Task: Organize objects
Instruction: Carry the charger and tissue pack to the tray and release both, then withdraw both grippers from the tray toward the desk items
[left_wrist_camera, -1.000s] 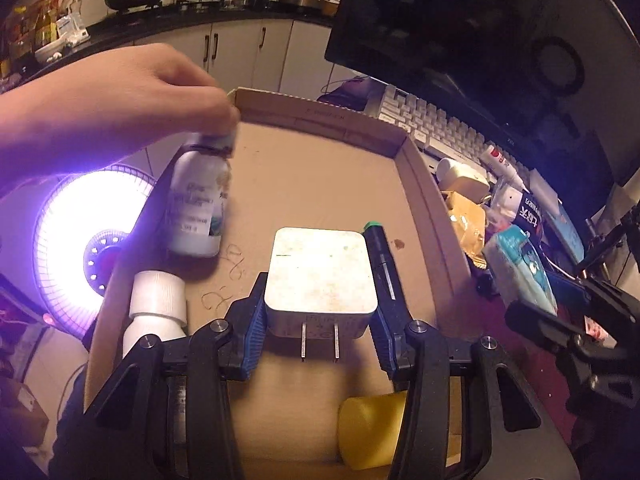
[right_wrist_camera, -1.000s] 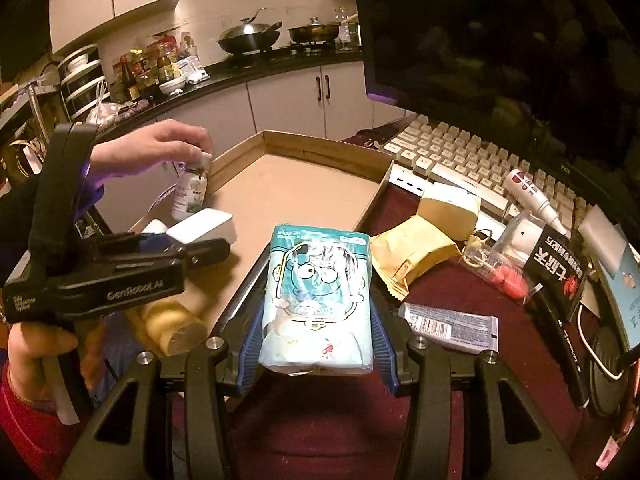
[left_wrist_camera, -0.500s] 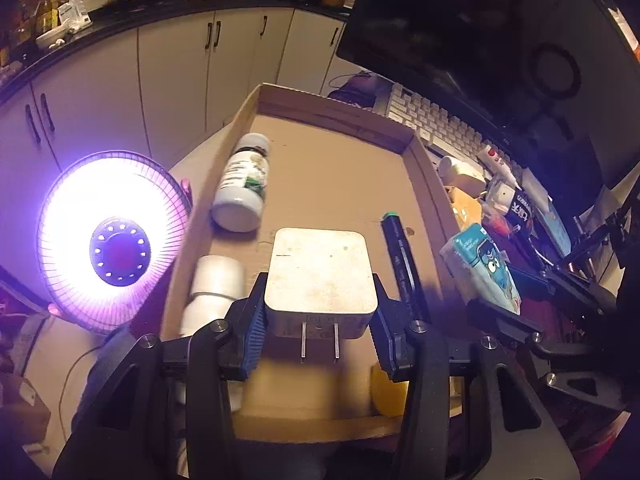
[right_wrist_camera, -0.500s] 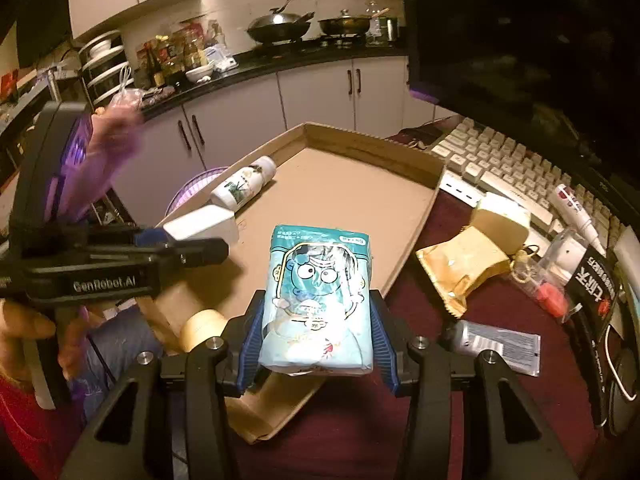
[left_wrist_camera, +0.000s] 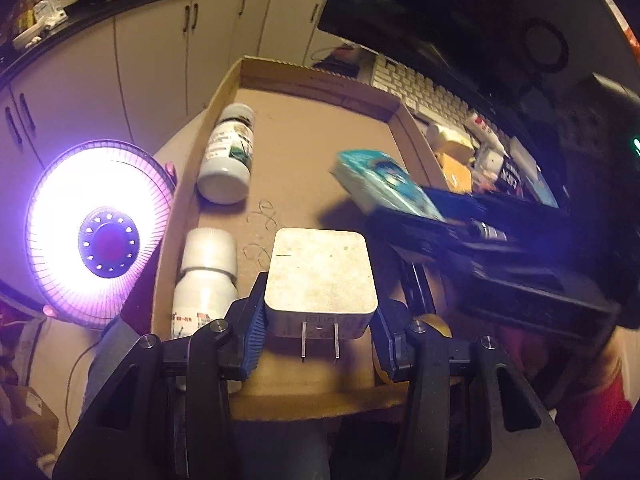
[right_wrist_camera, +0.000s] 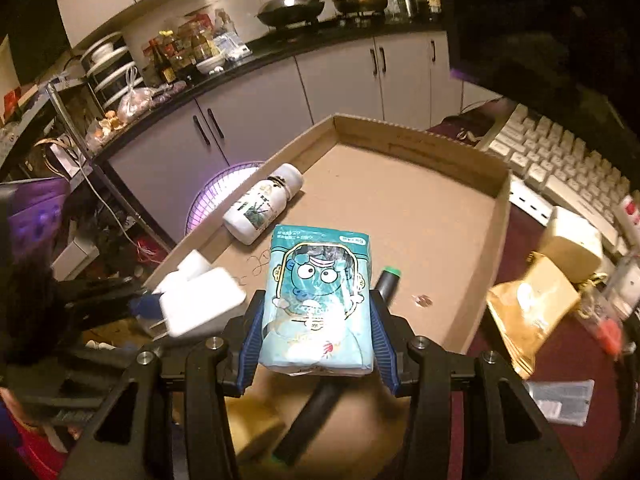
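My left gripper (left_wrist_camera: pixel 320 330) is shut on a white plug-in charger (left_wrist_camera: pixel 320 274), held above the near end of a shallow cardboard tray (left_wrist_camera: pixel 316 80). My right gripper (right_wrist_camera: pixel 314 332) is shut on a teal cartoon tissue pack (right_wrist_camera: pixel 318 296), held over the tray (right_wrist_camera: pixel 420 136) near its right side; the pack also shows in the left wrist view (left_wrist_camera: pixel 380 184). In the tray lie a white labelled bottle (left_wrist_camera: pixel 228 156), a second white bottle (left_wrist_camera: pixel 204 276), a black marker with a green cap (right_wrist_camera: pixel 386 280) and a yellow roll (right_wrist_camera: pixel 252 424).
A glowing round heater (left_wrist_camera: pixel 100 232) stands left of the tray. Right of the tray are a keyboard (right_wrist_camera: pixel 560 160), a yellow packet (right_wrist_camera: pixel 532 304), a cream box (right_wrist_camera: pixel 572 244) and small items on a dark red cloth. A monitor (left_wrist_camera: pixel 460 12) stands behind.
My right gripper has swung left with the tissue pack, from beside the tray to over it. The bare hand that laid the labelled bottle down has gone. The left gripper rose a little.
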The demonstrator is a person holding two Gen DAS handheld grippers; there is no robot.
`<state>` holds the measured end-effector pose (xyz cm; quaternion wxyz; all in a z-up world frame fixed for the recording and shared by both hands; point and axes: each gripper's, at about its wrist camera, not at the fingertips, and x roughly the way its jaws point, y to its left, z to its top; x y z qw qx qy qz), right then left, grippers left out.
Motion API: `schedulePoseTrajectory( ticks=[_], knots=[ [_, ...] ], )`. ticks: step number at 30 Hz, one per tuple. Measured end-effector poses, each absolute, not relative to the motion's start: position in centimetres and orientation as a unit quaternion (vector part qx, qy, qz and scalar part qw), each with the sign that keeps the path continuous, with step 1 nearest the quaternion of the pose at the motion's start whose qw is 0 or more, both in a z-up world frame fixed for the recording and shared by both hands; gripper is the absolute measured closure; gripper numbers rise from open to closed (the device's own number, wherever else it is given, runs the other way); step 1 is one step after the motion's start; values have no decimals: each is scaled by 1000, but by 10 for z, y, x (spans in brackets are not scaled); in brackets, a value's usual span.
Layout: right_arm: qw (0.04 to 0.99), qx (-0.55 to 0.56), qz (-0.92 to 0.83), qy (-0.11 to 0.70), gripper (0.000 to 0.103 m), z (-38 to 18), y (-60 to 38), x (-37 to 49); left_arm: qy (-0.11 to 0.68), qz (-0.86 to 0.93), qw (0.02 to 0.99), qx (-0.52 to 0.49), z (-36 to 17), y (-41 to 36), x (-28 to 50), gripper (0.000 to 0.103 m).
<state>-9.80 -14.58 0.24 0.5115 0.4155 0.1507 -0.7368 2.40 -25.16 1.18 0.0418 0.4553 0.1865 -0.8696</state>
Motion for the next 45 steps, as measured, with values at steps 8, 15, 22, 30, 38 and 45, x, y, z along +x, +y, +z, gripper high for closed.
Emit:
schedulePoseTrajectory(
  ticks=[8,15,22,30,38,45],
  knots=[
    [519,426,-727,139,39,-5,-149,-103,182,-865,35,466,8,-250,23,56],
    [518,410,-745,97,32,16,-109,-106,187,-879,61,435,31,-256,33,42],
    [504,384,-771,63,26,40,-37,-97,165,-889,56,423,47,-231,30,39],
    [457,371,-807,52,26,38,34,-93,128,-895,6,428,52,-173,11,39],
    [418,389,-821,19,25,25,72,-118,93,-894,-41,437,53,-127,-16,39],
    [386,402,-830,17,25,13,87,-132,65,-893,-50,442,57,-104,-50,30]
  ],
)
